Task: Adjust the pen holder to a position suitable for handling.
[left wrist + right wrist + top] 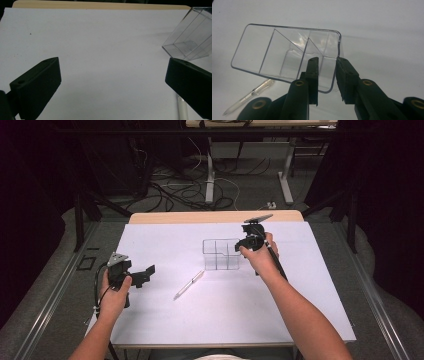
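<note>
A white sheet [225, 310] covers the bench [215, 216], and a strip of bare wood shows at its far edge. Near the middle of the sheet stands a clear plastic organizer [221, 254] with inner walls that divide it into compartments. A white pen [188, 285] lies flat on the sheet, just in front of the organizer and a little to its left, apart from it.

The right gripper [246, 243] is at the right end of the organizer. In the right gripper view, its 2 jaws stand on both sides of the end wall of the organizer [287, 56], one inside and one outside, with a small gap between them; I cannot tell if they already press the wall. The pen [249, 95] appears at the lower left there.

The left gripper [145, 272] is held above the left part of the sheet, well apart from the organizer. Its jaws are released, wide apart, with nothing between them. In the left gripper view the organizer [191, 35] is at the upper right and the pen [183, 110] by the right jaw.
</note>
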A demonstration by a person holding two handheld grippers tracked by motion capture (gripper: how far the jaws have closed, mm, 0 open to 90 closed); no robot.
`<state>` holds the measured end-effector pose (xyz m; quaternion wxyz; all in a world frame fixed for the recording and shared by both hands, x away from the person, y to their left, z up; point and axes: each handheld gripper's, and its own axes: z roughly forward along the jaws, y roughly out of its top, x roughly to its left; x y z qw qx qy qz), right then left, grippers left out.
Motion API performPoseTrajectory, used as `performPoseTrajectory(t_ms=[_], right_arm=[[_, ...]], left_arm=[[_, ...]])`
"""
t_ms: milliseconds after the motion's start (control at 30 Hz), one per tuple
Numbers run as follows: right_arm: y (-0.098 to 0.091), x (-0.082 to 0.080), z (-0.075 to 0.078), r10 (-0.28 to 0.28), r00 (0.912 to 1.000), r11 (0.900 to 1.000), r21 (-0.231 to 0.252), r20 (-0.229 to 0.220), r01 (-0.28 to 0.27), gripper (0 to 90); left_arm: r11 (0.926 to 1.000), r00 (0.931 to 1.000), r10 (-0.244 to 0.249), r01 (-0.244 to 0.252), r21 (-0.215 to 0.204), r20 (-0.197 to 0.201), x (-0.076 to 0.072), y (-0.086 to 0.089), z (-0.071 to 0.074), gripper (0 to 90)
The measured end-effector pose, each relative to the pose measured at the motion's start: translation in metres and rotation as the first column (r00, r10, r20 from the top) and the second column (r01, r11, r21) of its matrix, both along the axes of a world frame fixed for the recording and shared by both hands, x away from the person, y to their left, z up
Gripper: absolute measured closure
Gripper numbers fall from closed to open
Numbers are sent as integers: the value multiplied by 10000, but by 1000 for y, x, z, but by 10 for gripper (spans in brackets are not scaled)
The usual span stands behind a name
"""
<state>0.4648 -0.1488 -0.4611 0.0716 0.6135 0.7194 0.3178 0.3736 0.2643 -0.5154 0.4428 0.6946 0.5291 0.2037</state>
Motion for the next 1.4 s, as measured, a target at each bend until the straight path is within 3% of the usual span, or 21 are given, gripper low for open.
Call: performPoseTrajectory(t_ms=[67, 133, 200, 300, 400, 433, 467, 500, 533, 567, 633, 700, 767, 867, 1000, 1200, 1400], right_arm=[[-2, -2, 2, 316, 9987, 9995, -79, 408, -313, 689], [-2, -3, 3, 313, 9985, 9995, -34, 448, -312, 681], [-3, -5, 4, 665, 9927, 9978, -93, 1004, -659, 629], [-4, -7, 6, 884, 9864, 9960, -244, 1384, -859, 607], [-7, -12, 8, 1424, 9642, 9893, -639, 2236, -1313, 519], [-7, -12, 8, 1424, 9642, 9893, -639, 2236, -1313, 519], [-8, -14, 9, 1613, 9562, 9859, -829, 2444, -1451, 493], [-9, -17, 10, 1889, 9397, 9795, -1227, 2851, -1597, 436], [-9, -17, 10, 1889, 9397, 9795, -1227, 2851, -1597, 436], [-11, -21, 10, 2134, 9253, 9725, -1590, 3136, -1704, 391], [-12, -23, 11, 2198, 9227, 9702, -1698, 3166, -1729, 370], [-15, -28, 11, 2270, 9082, 9670, -1925, 3517, -1671, 299], [-20, -35, 11, 2247, 9007, 9679, -1918, 3717, -1623, 281], [-26, -41, 11, 2265, 8943, 9672, -1972, 3859, -1599, 269], [-37, -50, 9, 2075, 8920, 9727, -1811, 4015, -1448, 242], [-54, -64, 4, 1801, 8979, 9809, -1419, 4016, -1333, 178], [-70, -79, 0, 1583, 8947, 9849, -1308, 4176, -1132, 146]], left_arm=[[10000, 10000, -14, 14, 23, -1, 0, 0, 0, 3], [10000, 10000, -20, 20, 70, 3, 0, 0, 0, 3], [9999, 10000, -46, 46, 135, -25, 0, -1, 0, 3], [9998, 10000, -69, 70, 190, -60, 0, -1, 0, 3], [9998, 9999, -107, 108, 169, -93, 0, -2, 0, 2], [9998, 9998, -134, 136, 139, -126, 0, -2, 0, 2], [9998, 9997, -176, 179, 124, -185, 0, -3, 0, 3], [9997, 9996, -221, 223, 118, -197, 0, -3, 1, 2], [9997, 9997, -193, 195, 113, -175, 0, -4, 1, 2], [9997, 9997, -185, 187, 177, -148, 0, -4, 1, 3], [9997, 9996, -181, 184, 166, -197, 0, -5, 1, 3], [9997, 9995, -184, 188, 136, -249, 1, -6, 2, 3], [9994, 9992, -292, 296, 164, -265, 0, -6, 2, 2], [9993, 9991, -357, 360, 115, -225, 0, -7, 3, 2], [9991, 9989, -427, 428, 57, -216, 0, -9, 3, 2], [9976, 9975, -679, 681, 96, -180, -1, -15, 4, 2], [9932, 9941, -1085, 1086, 422, -26, -2, -24, 6, 3]])
